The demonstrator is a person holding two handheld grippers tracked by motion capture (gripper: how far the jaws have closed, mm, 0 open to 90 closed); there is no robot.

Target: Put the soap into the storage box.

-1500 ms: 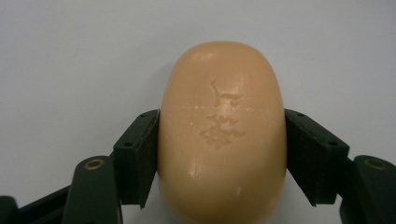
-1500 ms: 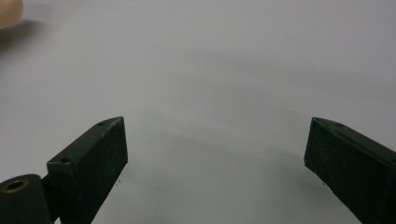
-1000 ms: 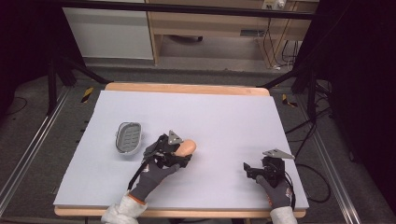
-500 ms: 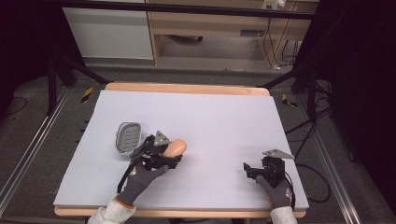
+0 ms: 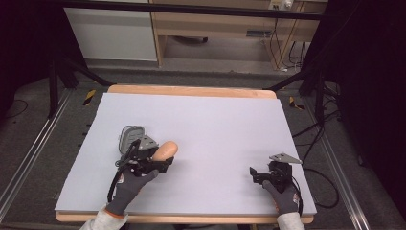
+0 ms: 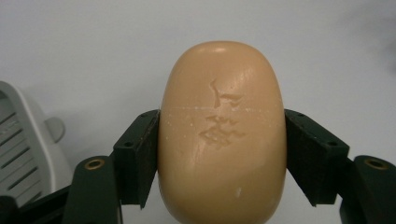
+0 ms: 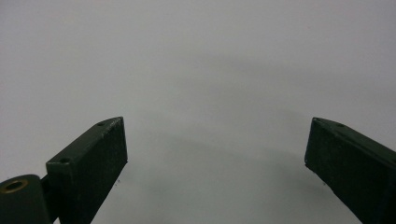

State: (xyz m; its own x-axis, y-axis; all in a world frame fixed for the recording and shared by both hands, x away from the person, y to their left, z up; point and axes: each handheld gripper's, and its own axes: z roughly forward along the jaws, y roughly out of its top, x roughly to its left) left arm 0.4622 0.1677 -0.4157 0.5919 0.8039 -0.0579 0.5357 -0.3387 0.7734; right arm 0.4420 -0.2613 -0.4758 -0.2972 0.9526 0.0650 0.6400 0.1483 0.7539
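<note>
A tan oval bar of soap (image 6: 222,135) with a stamped mark sits between the jaws of my left gripper (image 6: 222,154), which is shut on it. From above, the soap (image 5: 164,149) pokes out of the left gripper (image 5: 160,160) over the left part of the white mat, just right of a grey ribbed soap dish (image 5: 129,136). That dish (image 6: 18,140) lies at the left edge of the left gripper view. My right gripper (image 5: 253,175) rests low at the front right, its jaws (image 7: 215,158) wide open over bare mat.
The white mat (image 5: 220,124) covers a wood-edged table (image 5: 191,90). Black frame legs and cables stand on the floor around it, and a cabinet (image 5: 110,33) is beyond the far edge.
My left gripper has carried the soap to the left, closer to the soap dish. The right gripper has stayed where it was.
</note>
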